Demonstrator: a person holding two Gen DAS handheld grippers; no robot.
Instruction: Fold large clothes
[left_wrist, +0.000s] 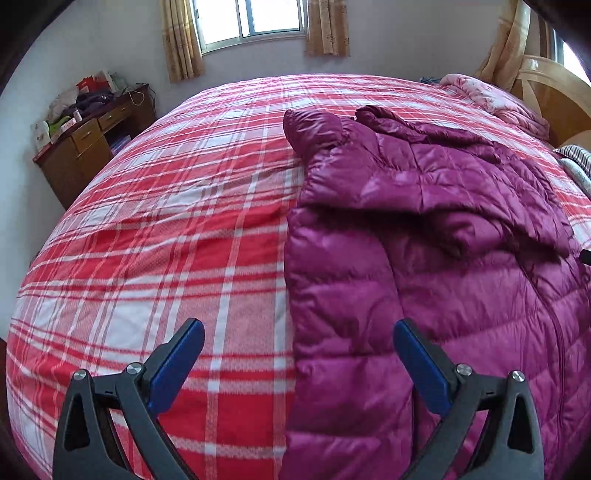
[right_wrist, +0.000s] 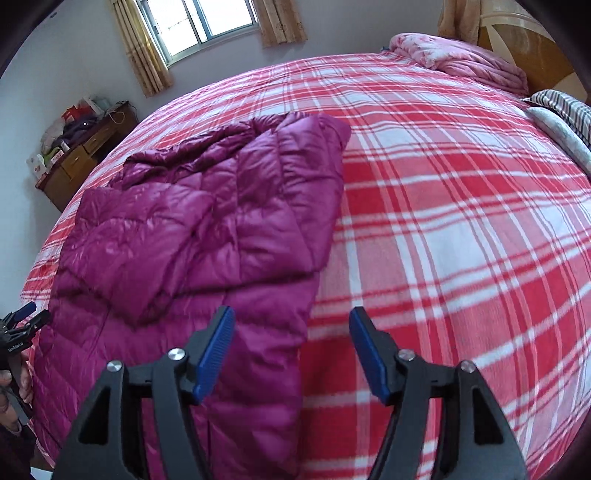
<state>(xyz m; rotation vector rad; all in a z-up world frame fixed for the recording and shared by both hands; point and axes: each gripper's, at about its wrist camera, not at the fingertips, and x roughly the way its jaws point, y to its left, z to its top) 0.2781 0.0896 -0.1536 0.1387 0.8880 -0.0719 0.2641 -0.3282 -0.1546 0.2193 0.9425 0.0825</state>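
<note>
A magenta quilted down jacket (left_wrist: 424, 229) lies on the red plaid bed, with both sleeves folded in over its body; it also shows in the right wrist view (right_wrist: 192, 221). My left gripper (left_wrist: 299, 332) is open and empty, hovering over the jacket's left edge near its hem. My right gripper (right_wrist: 291, 321) is open and empty, hovering over the jacket's right edge near the hem. The left gripper also shows at the left edge of the right wrist view (right_wrist: 26, 314).
The red and white plaid bedspread (left_wrist: 166, 221) covers the bed. A pink folded quilt (right_wrist: 461, 59) and a striped pillow (right_wrist: 565, 107) lie by the wooden headboard (left_wrist: 554, 92). A cluttered wooden desk (left_wrist: 88, 140) stands by the far wall under a window.
</note>
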